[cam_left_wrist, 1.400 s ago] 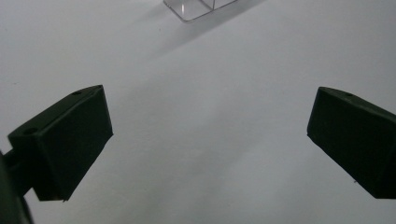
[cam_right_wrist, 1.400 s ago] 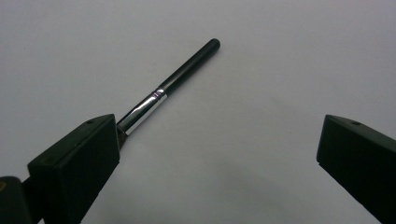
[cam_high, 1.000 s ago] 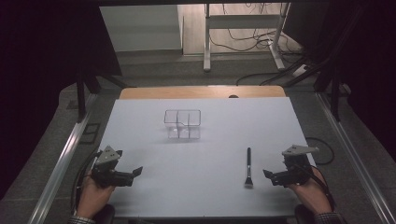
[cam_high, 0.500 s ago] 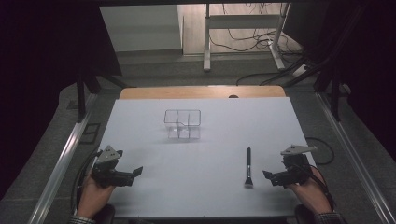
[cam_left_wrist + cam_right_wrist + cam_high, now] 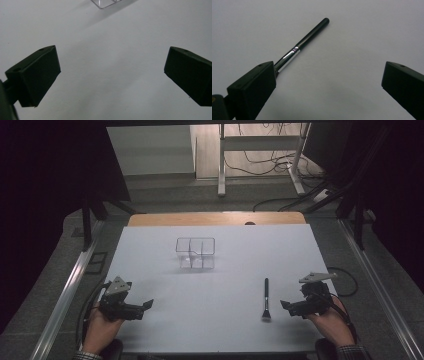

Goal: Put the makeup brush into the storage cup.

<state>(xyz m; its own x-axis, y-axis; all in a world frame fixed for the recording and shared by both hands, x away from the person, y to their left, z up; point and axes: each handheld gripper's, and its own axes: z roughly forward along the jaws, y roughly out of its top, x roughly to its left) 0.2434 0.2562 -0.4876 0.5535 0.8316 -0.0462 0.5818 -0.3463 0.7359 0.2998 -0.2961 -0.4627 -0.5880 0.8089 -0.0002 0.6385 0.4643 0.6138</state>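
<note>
A white rectangular table (image 5: pixel 215 270) is bearing a clear plastic divided box (image 5: pixel 195 253) toward its far middle. The left gripper (image 5: pixel 145 306) is hovering with jaws spread wide apart, the right gripper (image 5: pixel 284 305) likewise. A slim black makeup brush with a silver ferrule (image 5: pixel 265 299) is lying flat just beside the right gripper.

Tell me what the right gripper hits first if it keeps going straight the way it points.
Probably the brush: the right gripper points left at its bristle end, with bare table between. Height is unclear.
</note>
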